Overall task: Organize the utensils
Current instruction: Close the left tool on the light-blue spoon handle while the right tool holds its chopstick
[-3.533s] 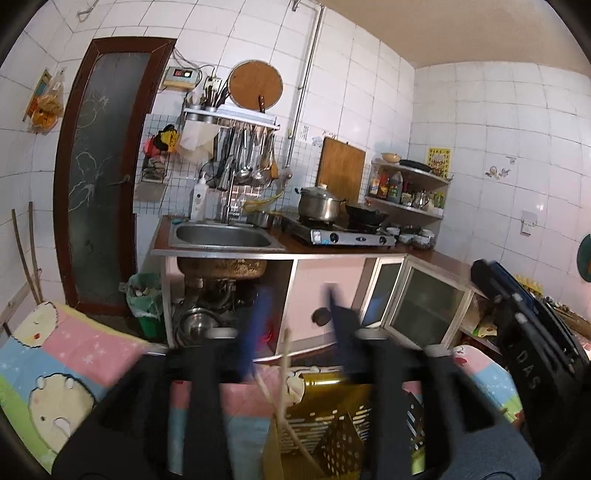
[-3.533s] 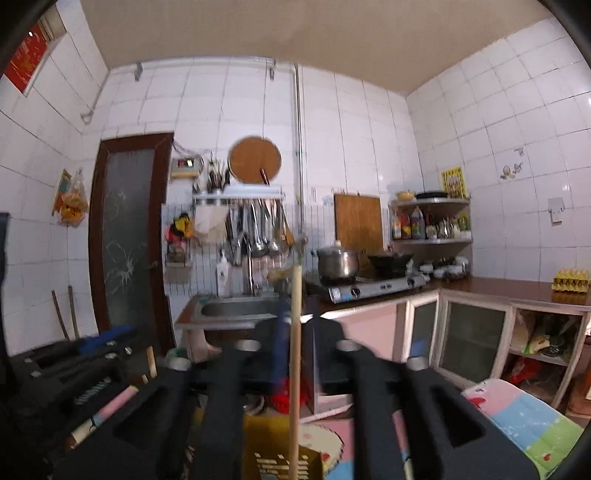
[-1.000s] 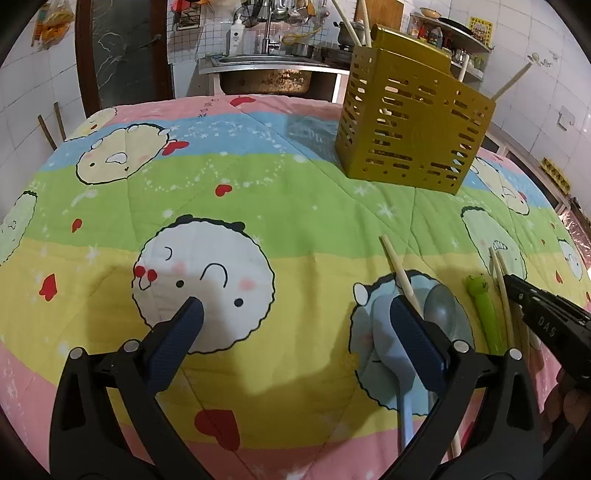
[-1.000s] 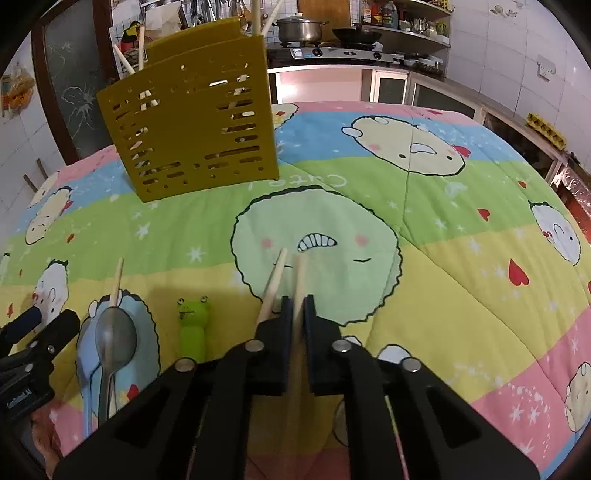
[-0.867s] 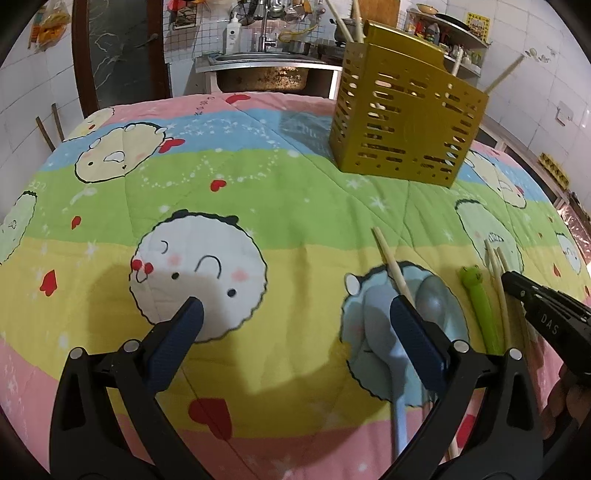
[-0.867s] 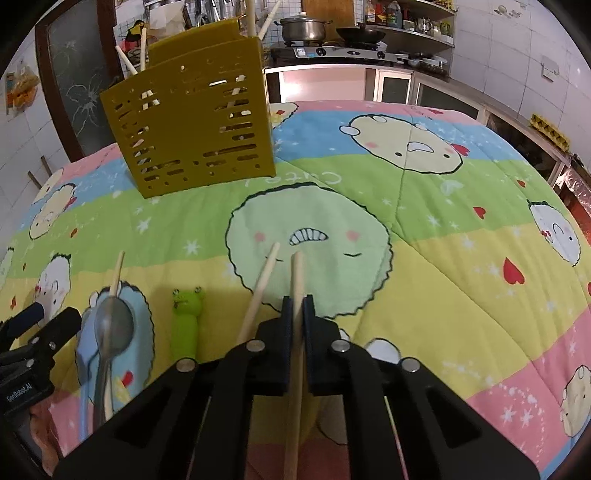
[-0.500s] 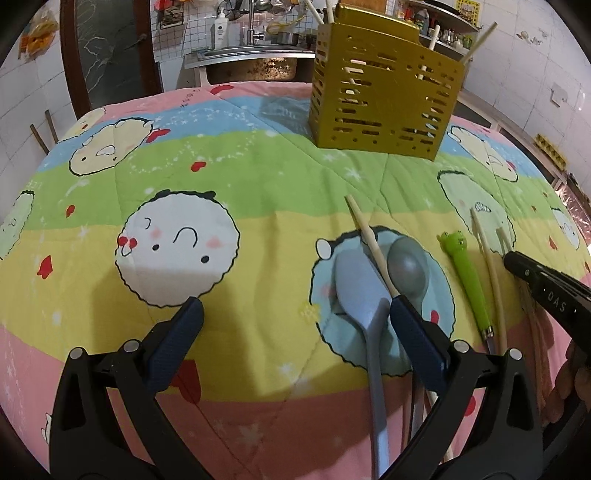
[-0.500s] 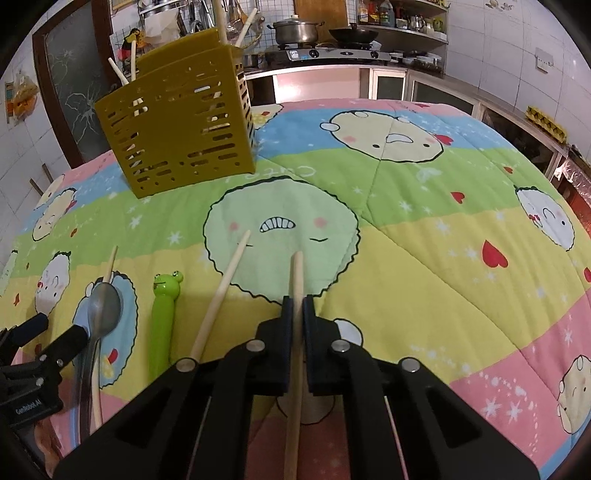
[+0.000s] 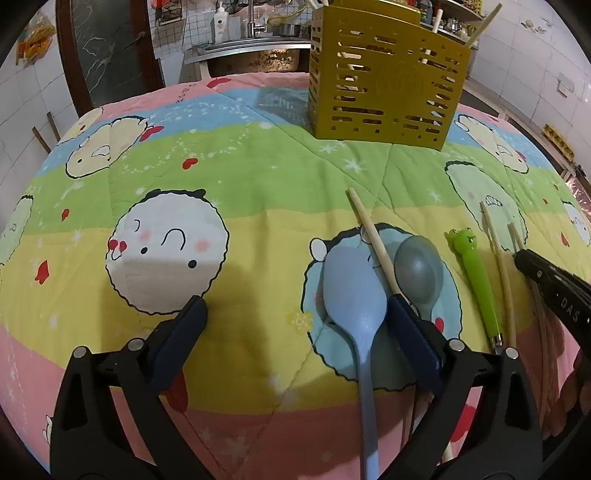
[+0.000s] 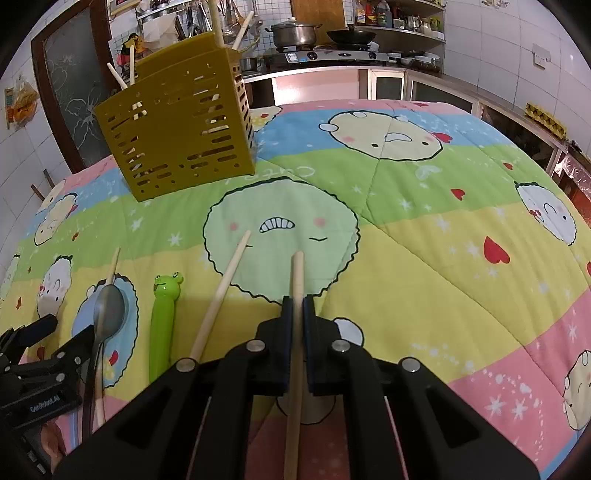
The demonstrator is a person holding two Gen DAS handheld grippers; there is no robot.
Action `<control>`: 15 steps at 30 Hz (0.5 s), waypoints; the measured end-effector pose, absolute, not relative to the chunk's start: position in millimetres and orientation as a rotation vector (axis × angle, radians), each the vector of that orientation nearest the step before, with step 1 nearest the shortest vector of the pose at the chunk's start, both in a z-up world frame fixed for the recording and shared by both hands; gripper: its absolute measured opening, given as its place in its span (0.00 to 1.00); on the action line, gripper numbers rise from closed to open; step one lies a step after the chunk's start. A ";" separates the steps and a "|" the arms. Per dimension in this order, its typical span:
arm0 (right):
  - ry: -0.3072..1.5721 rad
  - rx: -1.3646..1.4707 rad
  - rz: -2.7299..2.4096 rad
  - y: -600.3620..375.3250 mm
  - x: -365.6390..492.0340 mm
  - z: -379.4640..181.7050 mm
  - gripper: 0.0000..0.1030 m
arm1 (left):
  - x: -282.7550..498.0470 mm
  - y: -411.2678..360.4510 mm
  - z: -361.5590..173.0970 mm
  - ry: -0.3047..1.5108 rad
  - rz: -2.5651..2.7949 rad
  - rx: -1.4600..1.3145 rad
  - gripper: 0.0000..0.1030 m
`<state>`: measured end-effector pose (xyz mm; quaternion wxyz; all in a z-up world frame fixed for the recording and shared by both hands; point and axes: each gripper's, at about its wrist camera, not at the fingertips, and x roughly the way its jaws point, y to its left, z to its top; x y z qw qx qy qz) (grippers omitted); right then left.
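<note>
My right gripper [image 10: 297, 308] is shut on a pale wooden chopstick [image 10: 297, 273] that lies low over the cartoon-print quilt [image 10: 424, 258]. A second chopstick [image 10: 226, 284] lies loose just to its left. My left gripper [image 9: 295, 310] stands wide open above the quilt. A light blue spoon [image 9: 352, 291] lies between its fingers, close to the right fingertip [image 9: 400, 314], with nothing gripped. Beside the spoon lie another chopstick [image 9: 369, 236], a grey metal spoon [image 9: 419, 267] and a green frog-handled utensil [image 9: 476, 273]. The yellow slotted holder [image 9: 384, 74] stands at the far side with several chopsticks in it.
The quilt covers the whole table and falls away at the near edge. Behind it are a kitchen counter with a stove and pots [image 10: 295, 35], a sink [image 9: 251, 51] and a dark door [image 9: 107, 48]. A hand [image 9: 580, 384] shows at the right edge of the left wrist view.
The left gripper has come down and forward over the spoons, so the blue spoon now lies between its fingers. The right gripper stays shut on its chopstick, now farther from the loose one.
</note>
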<state>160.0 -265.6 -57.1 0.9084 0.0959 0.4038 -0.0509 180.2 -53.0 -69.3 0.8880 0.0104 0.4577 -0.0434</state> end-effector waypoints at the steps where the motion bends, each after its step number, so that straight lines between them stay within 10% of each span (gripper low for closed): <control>1: 0.835 0.199 -0.107 -265.5 160.3 -57.1 0.06 | 181.7 -53.6 -69.0 0.954 -0.086 0.021 0.90; 15: 0.873 0.165 -0.103 -261.3 167.8 -54.3 0.06 | 191.5 -65.8 -63.1 0.998 -0.114 0.033 0.52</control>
